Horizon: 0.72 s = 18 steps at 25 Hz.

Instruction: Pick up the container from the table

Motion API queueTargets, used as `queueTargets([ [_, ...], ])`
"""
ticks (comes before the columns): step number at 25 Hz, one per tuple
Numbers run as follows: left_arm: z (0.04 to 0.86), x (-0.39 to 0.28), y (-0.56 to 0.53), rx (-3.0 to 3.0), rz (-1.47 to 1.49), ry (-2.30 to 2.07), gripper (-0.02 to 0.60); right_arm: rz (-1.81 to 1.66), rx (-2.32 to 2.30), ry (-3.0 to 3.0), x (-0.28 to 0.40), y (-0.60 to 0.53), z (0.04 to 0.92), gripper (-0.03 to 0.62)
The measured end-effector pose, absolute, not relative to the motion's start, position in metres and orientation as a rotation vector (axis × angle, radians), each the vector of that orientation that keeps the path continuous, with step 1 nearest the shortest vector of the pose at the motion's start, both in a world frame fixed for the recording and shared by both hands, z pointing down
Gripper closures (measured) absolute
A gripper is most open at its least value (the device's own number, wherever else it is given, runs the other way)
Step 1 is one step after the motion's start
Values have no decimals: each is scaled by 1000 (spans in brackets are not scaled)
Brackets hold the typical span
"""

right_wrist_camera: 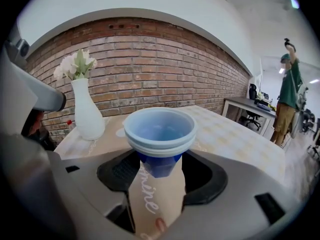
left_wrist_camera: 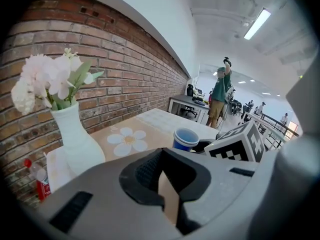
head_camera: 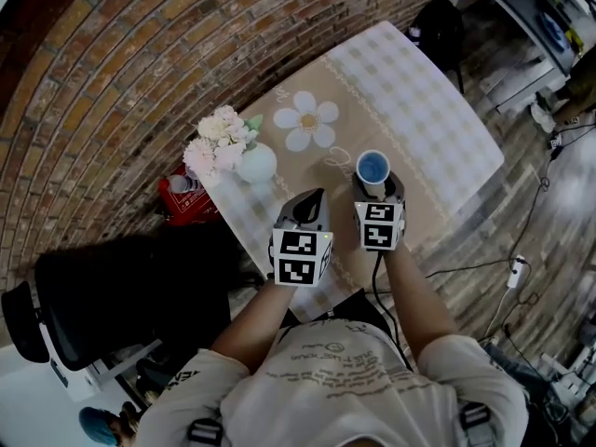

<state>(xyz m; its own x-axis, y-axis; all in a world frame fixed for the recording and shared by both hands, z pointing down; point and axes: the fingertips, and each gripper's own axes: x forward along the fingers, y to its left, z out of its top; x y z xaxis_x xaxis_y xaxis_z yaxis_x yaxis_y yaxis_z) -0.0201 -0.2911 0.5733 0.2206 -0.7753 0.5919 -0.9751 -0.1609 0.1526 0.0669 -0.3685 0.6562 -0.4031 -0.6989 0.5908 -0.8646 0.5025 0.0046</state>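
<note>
The container (head_camera: 372, 168) is a small blue cup with a pale blue rim. It sits between the jaws of my right gripper (head_camera: 374, 186), which are shut on its dark blue lower part (right_wrist_camera: 159, 166), and the tan tablecloth shows beneath it. In the right gripper view the container (right_wrist_camera: 160, 129) fills the middle. My left gripper (head_camera: 312, 198) hovers beside it to the left, jaws closed to a point with nothing in them (left_wrist_camera: 160, 174). From the left gripper view the container (left_wrist_camera: 186, 138) shows to the right.
A white vase of pale flowers (head_camera: 256, 164) stands on the table (head_camera: 419, 110) at its left side, near the brick wall. A red object (head_camera: 186, 198) and a black chair (head_camera: 121, 296) are on the floor at left. A person (left_wrist_camera: 220, 94) stands far behind.
</note>
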Motion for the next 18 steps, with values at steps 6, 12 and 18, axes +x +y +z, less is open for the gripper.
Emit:
queueTargets([
  [6, 555, -15, -278, 2031, 498, -1615, 577, 392, 1289, -2246, 63, -349, 628, 333],
  [12, 529, -14, -270, 2078, 443, -1622, 577, 363, 1313, -2283, 58, -333, 596, 335],
  [18, 501, -16, -261, 2122, 401, -1639, 578, 374, 1330, -2327, 52, -316, 561, 338],
])
